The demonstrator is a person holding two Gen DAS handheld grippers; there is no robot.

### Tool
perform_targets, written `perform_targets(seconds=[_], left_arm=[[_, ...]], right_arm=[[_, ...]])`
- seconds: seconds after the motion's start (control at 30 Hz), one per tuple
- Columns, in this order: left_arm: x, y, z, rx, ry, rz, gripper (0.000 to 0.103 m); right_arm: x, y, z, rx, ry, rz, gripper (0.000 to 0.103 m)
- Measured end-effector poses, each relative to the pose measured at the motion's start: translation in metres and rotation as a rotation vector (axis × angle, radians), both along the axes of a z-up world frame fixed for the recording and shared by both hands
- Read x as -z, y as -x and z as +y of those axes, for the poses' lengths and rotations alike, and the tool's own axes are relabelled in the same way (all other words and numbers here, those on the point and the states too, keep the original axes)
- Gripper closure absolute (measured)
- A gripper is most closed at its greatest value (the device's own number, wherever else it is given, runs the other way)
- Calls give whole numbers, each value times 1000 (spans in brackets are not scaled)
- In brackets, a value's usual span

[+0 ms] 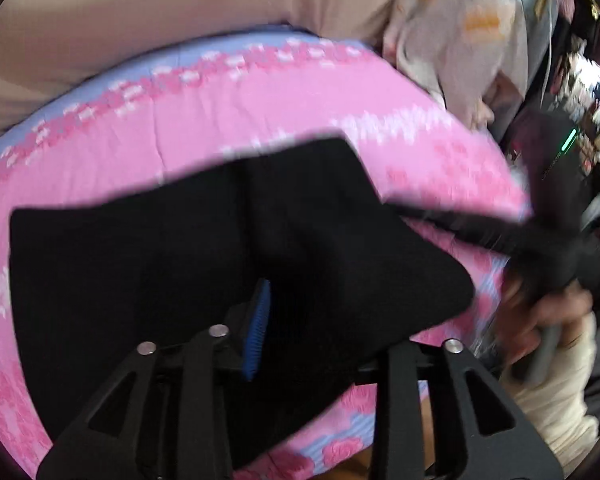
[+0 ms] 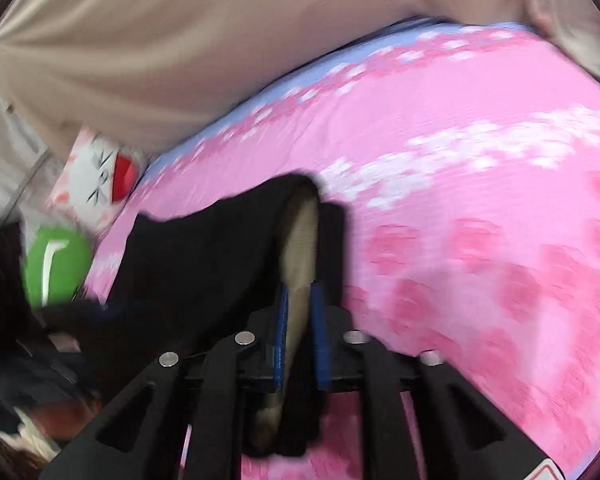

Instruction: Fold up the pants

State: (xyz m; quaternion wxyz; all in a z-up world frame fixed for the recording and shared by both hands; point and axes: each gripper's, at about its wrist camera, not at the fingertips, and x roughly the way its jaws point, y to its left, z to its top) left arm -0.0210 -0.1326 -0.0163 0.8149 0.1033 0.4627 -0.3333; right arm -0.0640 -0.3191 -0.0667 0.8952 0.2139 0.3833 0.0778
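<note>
The black pants [image 1: 180,248] lay on the pink floral bed [image 1: 220,112]. The right tool [image 2: 300,320] pinched a fold with tan lining; the left tool [image 1: 300,320] seemed spread, cloth draped between, though blurred.

The pink bedspread [image 2: 480,208] is the landmark. Its broad stretch to the right of the black pants [image 2: 220,256] in the right wrist view lies bare and open for a pass. At its far edge a beige curtain [image 2: 180,48] walls it off. Off its left edge a cat-print cushion [image 2: 96,176] and a green ball [image 2: 56,264] crowd the corner. In the left wrist view, a heap of pale bedding [image 1: 452,40] blocks the bedspread's far right end.
</note>
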Motion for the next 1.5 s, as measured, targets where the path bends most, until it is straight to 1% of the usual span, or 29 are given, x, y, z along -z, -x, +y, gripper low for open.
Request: perform_targets(seconds=[0.07, 0.13, 0.17, 0.23, 0.3, 0.37, 0.4, 0.43, 0.5, 0.6, 0.63, 0.7, 0.73, 0.8, 0.83, 0.87, 0.93, 1.0, 1.03, 1.1, 1.17, 1.2, 1.23, 1.27, 1.3, 1.33, 1.37, 1.43, 1.5], left_arm=[[-7, 12, 13, 3, 44, -19, 41], [-23, 22, 37, -19, 123, -44, 22], [-32, 26, 50, -37, 159, -62, 19], [-42, 28, 64, -65, 170, -100, 18], [-50, 27, 85, -154, 131, -164, 17], [-51, 24, 98, -211, 108, -192, 17], [-49, 19, 107, -254, 91, -197, 17], [-46, 15, 113, -288, 73, -199, 17], [-36, 5, 126, -348, 32, -195, 17], [-19, -7, 140, -415, -23, -186, 17], [-12, -12, 144, -424, -38, -177, 17], [7, -22, 147, -455, -66, -148, 17], [14, -27, 150, -467, -81, -134, 17], [26, -31, 157, -481, -71, -105, 15], [27, -32, 159, -487, -63, -101, 14], [25, -31, 162, -495, -68, -109, 14], [23, -31, 163, -498, -87, -132, 14], [23, -31, 164, -499, -93, -133, 13], [24, -31, 165, -501, -90, -128, 12], [26, -32, 169, -515, -91, -122, 11], [28, -32, 174, -536, -111, -132, 10], [28, -32, 176, -540, -115, -135, 9], [28, -31, 180, -541, -114, -135, 10], [26, -30, 183, -545, -114, -135, 10], [23, -28, 189, -551, -104, -135, 10], [19, -27, 194, -560, -91, -134, 10], [15, -25, 199, -572, -75, -135, 11], [6, -24, 209, -599, -45, -147, 11], [-1, -24, 215, -619, -36, -165, 11]], right_arm=[[-17, 17, -5, 3, 8, -43, 69], [-26, 23, -6, -48, -66, -57, 58], [-30, 24, -4, -83, -101, -63, 55], [-33, 16, 10, -145, -121, -60, 50], [-29, 0, 27, -170, -69, -21, 49], [-14, -18, 43, -171, 35, 49, 49], [-13, -25, 48, -168, 62, 64, 62], [-8, -29, 56, -161, 107, 71, 72], [-15, -28, 68, -145, 187, 41, 81], [-60, -5, 68, -125, 223, -110, 82], [-66, -2, 64, -115, 245, -126, 82], [-56, -9, 54, -88, 300, -84, 81], [-27, -23, 48, -82, 331, 21, 81], [-1, -33, 44, -80, 295, 105, 80], [-6, -27, 38, -42, 219, 68, 79], [-14, -23, 37, -19, 203, 50, 79], [-45, -11, 43, 32, 216, -57, 76], [-64, -15, 58, -19, 187, -104, 77], [-67, -23, 69, -83, 173, -105, 78], [-50, -55, 83, -158, 223, -43, 80], [-16, -90, 75, -122, 324, 89, 84], [-3, -104, 65, -90, 306, 123, 85], [-5, -106, 55, -62, 232, 123, 86], [-12, -104, 52, -33, 194, 128, 87], [-25, -98, 57, -14, 196, 97, 86], [-42, -85, 72, -46, 212, 16, 84], [-53, -82, 87, -99, 206, -19, 84], [-62, -84, 127, -232, 190, -33, 84], [-55, -98, 165, -320, 260, -23, 85]])
